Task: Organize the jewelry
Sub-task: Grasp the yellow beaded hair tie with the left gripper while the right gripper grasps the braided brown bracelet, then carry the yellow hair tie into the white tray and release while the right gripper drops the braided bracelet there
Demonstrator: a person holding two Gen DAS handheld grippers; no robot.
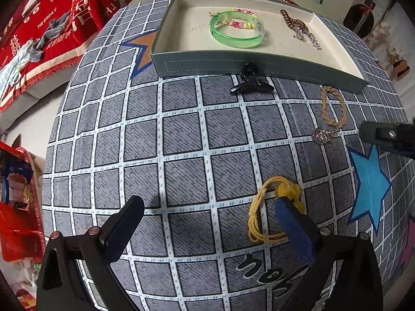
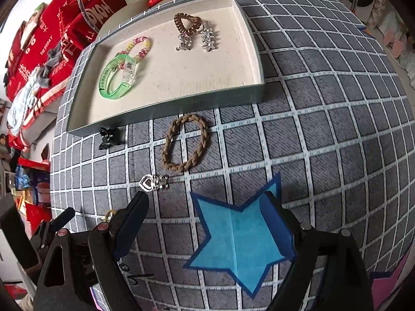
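Observation:
A grey tray [image 1: 207,64] at the back of the checked cloth holds a green bangle [image 1: 236,29], a pastel coil tie [image 2: 140,46], a brown coil tie [image 2: 188,23] and silver clips [image 2: 207,39]. In front of it lie a black claw clip [image 1: 249,83], a braided tan tie [image 2: 185,142] and a silver heart clip [image 2: 153,182]. My left gripper [image 1: 210,207] is open low over the cloth, its right finger over a yellow cord bracelet [image 1: 259,215]. My right gripper [image 2: 207,207] is open, its left fingertip just short of the heart clip.
Red cushions and cloth [image 1: 52,33] lie past the table's far left edge. Red boxes [image 1: 18,220] stand below the left edge. A blue star [image 2: 238,241] is printed on the cloth under my right gripper. A finger of the right gripper [image 1: 384,137] enters the left wrist view.

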